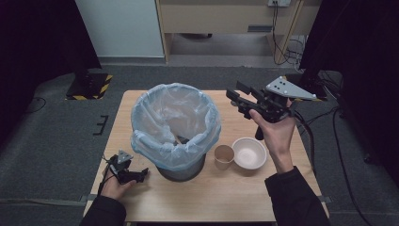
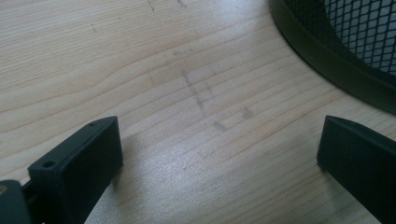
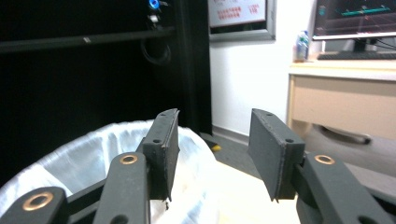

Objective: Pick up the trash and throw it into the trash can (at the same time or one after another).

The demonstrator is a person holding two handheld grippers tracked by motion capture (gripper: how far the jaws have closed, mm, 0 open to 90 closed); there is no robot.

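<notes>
No text can be read.

bin at the middle of our table, cup and bowl to its right

we see the bin [image 1: 181, 165] standing mid-table [image 1: 226, 197], a bag [image 1: 174, 122] lining it. just right of it sits the cup [image 1: 224, 156], the bowl [image 1: 249, 153] touching beyond. our left gripper [image 1: 139, 175] lies near the bin's left foot; our right gripper [image 1: 235, 96] hangs above the far right.

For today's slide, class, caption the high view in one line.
Right gripper raised open beside lined mesh bin; paper cup and bowl wait on table.
</notes>
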